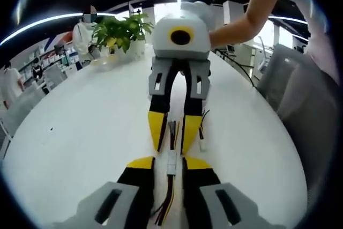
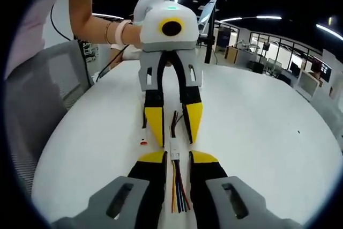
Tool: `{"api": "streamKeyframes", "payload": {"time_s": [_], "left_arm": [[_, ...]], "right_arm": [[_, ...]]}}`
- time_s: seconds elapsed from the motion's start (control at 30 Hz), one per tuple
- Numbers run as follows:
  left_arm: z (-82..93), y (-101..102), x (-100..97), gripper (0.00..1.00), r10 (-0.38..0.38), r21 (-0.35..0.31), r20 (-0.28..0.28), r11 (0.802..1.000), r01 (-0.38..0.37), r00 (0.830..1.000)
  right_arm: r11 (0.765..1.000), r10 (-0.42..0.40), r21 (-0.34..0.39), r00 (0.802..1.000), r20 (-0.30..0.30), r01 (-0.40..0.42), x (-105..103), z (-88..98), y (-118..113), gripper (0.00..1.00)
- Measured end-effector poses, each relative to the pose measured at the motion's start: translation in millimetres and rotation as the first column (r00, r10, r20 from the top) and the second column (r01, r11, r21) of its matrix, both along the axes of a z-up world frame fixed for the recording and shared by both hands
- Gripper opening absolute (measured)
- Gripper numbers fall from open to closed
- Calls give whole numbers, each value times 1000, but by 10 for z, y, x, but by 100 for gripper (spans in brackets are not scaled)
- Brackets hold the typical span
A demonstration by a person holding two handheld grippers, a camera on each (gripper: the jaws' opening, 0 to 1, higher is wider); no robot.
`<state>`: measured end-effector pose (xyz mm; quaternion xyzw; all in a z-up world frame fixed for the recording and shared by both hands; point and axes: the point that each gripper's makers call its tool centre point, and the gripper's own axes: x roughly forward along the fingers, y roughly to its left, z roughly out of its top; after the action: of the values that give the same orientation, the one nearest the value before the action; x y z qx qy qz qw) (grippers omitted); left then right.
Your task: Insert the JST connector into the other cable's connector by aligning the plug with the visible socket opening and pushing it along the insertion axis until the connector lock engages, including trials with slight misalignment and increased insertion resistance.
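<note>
Left gripper view shows the white table [image 1: 80, 132] with the left gripper [image 1: 170, 160] coming up from the bottom, its yellow tips a little apart on both sides of a small white connector [image 1: 171, 162]. The tips are close to the connector, but I cannot tell if they pinch it. Thin colored wires [image 1: 166, 205] run back from it between the black jaws. Facing it is the right gripper [image 1: 171, 140], tips pointing down to the table, with dark wires [image 1: 172, 130] lying in the gap between its tips, which are not pressed together. A second loose cable [image 1: 202, 132] lies on the table just beside that gripper. A green plant [image 1: 120, 33] stands farther back. In the right gripper view, the right gripper [image 2: 176, 156] has the white connector [image 2: 175, 153] between its yellow tips, and I cannot tell if it squeezes it. Red, yellow and blue wires [image 2: 179, 194] trail back from it. The left gripper [image 2: 174, 132] faces it, held by a person's gloved hand [image 2: 144, 4]. A small connector piece [image 2: 143, 141] sits on the table [image 2: 257, 132] near the left gripper's tip.
</note>
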<state>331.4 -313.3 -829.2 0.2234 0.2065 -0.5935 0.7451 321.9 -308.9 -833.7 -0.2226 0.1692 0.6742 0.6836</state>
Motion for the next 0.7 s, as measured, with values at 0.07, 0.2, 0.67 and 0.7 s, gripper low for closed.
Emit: {"api": "streamKeyframes", "payload": {"time_s": [0.07, 0.2, 0.67, 0.7], "left_arm": [[34, -19, -26, 14, 6, -14, -8, 1000, -6, 1000], [88, -31, -69, 15, 18, -34, -10, 999, -18, 1000], [193, 67, -217, 17, 95, -58, -15, 994, -95, 995], [202, 83, -234, 17, 100, -59, -15, 993, -101, 995]], "right_arm": [[1000, -1, 5, 1000, -3, 1, -15, 25, -13, 12], [1000, -8, 9, 1000, -3, 9, -50, 62, -36, 13], [998, -38, 45, 999, 13, 37, -106, 224, -115, 16], [997, -31, 68, 999, -10, 32, -148, 261, -105, 16]]}}
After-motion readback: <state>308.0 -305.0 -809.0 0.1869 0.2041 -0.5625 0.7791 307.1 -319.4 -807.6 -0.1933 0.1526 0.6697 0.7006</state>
